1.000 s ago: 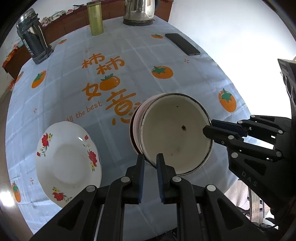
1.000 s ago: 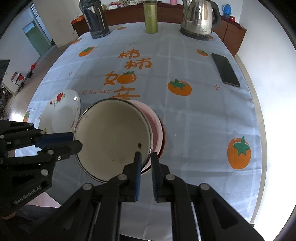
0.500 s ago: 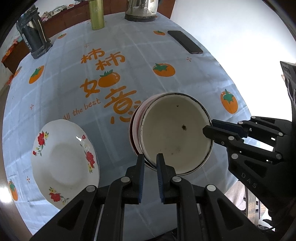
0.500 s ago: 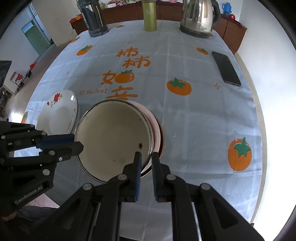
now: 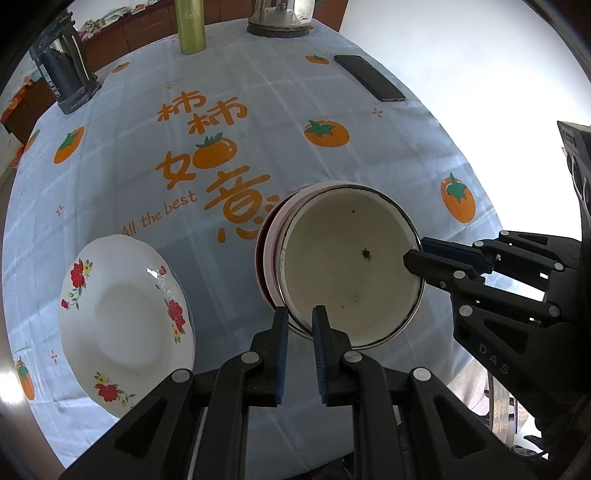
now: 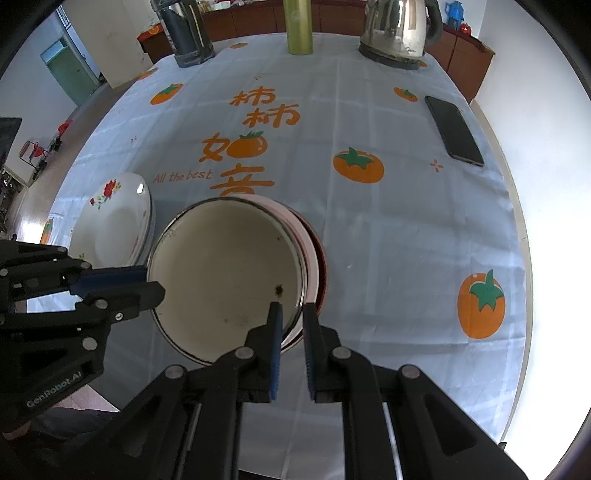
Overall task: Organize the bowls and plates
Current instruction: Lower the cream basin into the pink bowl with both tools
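Note:
A cream enamel bowl [image 5: 351, 266] with a dark rim sits nested in a pink bowl [image 5: 271, 251]; the stack is held above the tablecloth near the table's front edge. My left gripper [image 5: 299, 314] is shut on the stack's rim on its left side. My right gripper [image 6: 291, 310] is shut on the rim on the opposite side and shows in the left wrist view [image 5: 415, 251]. The enamel bowl [image 6: 225, 277] and pink bowl [image 6: 314, 254] also show in the right wrist view. A white floral plate [image 5: 125, 321] lies to the left; it also shows in the right wrist view [image 6: 118, 218].
The tablecloth [image 5: 258, 122] is pale blue with orange persimmons. At the far edge stand a dark flask [image 6: 186, 33], a green bottle [image 6: 299, 26] and a steel kettle [image 6: 395, 33]. A black phone [image 6: 454, 131] lies at the right.
Both grippers keep their hold on the bowl stack. The stack and grippers have risen slightly and drawn back toward the table's front edge; the far objects look smaller.

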`<action>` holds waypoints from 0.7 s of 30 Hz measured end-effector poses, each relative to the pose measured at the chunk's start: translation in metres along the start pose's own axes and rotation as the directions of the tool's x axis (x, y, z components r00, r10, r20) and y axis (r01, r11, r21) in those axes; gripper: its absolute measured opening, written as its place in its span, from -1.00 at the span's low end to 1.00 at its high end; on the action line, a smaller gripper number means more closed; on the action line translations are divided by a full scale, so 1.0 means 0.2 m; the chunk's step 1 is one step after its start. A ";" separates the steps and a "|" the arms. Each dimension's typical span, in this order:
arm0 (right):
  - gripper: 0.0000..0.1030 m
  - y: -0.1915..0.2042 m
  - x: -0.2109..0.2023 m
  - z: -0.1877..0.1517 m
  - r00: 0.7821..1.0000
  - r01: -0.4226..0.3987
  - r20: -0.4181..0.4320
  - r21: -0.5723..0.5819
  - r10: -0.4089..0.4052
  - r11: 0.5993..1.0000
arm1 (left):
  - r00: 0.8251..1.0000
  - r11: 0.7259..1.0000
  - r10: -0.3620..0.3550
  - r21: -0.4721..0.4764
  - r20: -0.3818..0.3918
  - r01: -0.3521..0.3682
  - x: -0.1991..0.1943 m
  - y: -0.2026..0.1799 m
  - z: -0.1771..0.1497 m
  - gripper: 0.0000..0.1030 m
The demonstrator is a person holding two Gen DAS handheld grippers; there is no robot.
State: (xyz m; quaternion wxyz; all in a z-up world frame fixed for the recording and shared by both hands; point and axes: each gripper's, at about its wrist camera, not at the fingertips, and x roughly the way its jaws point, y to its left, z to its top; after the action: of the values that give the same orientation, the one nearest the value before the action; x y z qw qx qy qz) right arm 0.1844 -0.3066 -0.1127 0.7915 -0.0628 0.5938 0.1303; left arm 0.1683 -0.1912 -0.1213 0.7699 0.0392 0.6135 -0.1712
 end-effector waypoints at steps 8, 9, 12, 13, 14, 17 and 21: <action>-0.77 0.00 0.01 0.00 1.000 -0.004 -0.003 0.001 0.004 1.000 | 1.000 1.000 -0.008 -0.014 -0.009 0.008 0.01 0.01 0.00 -0.72; -0.77 0.00 0.01 0.00 1.000 -0.004 -0.003 0.001 0.004 1.000 | 1.000 1.000 -0.011 -0.017 -0.011 0.011 0.01 0.01 0.00 -0.72; -0.77 0.00 0.01 0.00 1.000 -0.006 -0.005 0.004 0.006 1.000 | 1.000 1.000 -0.017 -0.021 -0.016 0.017 0.01 0.02 0.00 -0.72; -0.77 0.00 0.01 0.00 1.000 -0.006 -0.006 0.003 0.006 1.000 | 1.000 1.000 -0.019 -0.023 -0.017 0.018 0.01 0.02 0.00 -0.72; -0.77 0.00 0.01 0.00 1.000 -0.006 -0.008 0.001 0.006 1.000 | 1.000 0.999 -0.020 -0.025 -0.018 0.020 0.01 0.02 0.00 -0.72; -0.77 0.01 0.02 0.00 1.000 -0.006 -0.014 0.001 0.006 1.000 | 1.000 0.999 -0.022 -0.028 -0.021 0.021 0.01 0.02 0.01 -0.72; -0.77 0.01 0.02 -0.01 1.000 -0.008 -0.016 0.001 0.008 1.000 | 0.999 0.999 -0.028 -0.036 -0.029 0.027 0.02 0.03 0.01 -0.72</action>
State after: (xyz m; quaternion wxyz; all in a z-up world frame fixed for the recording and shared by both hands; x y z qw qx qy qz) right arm 0.1837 -0.3055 -0.1166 0.7861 -0.0611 0.6005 0.1329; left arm 0.1728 -0.1873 -0.1256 0.7590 0.0193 0.6282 -0.1702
